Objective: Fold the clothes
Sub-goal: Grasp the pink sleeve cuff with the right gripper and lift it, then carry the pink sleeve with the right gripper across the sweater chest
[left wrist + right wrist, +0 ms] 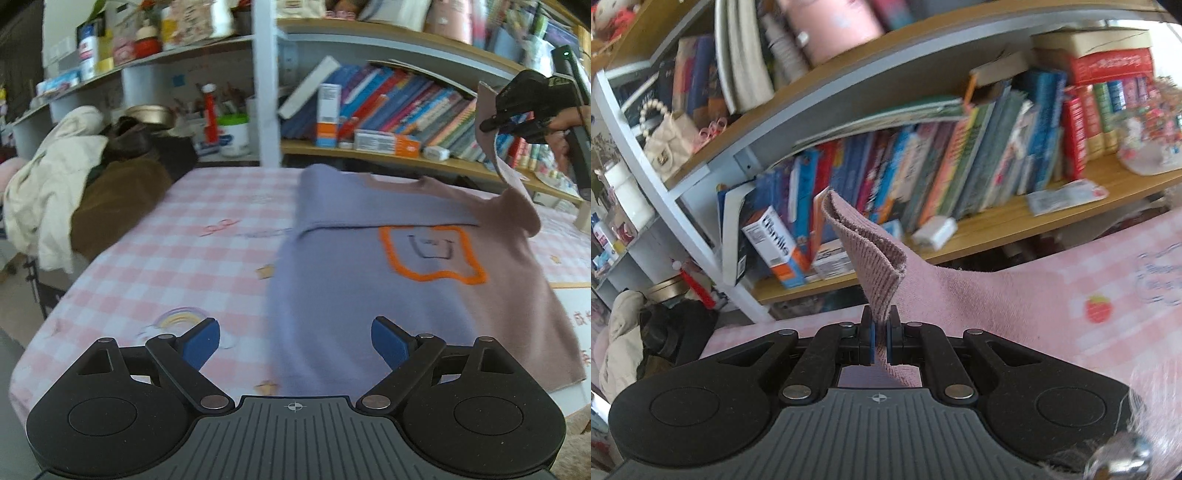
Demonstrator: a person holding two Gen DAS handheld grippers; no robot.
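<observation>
A lavender and dusty-pink sweater (354, 280) with an orange outline patch lies on the pink checked table (166, 236). Its left sleeve is folded across the chest. My left gripper (295, 343) is open and empty, hovering over the sweater's near left edge. My right gripper (880, 332) is shut on the ribbed cuff of the pink sleeve (871, 258), lifted above the table. In the left wrist view the right gripper (491, 125) holds that sleeve (487, 147) up at the far right.
A pile of cream and brown clothes (74, 192) sits at the table's far left. Bookshelves (399, 110) full of books and boxes stand right behind the table. A box (583, 218) sits at the right edge.
</observation>
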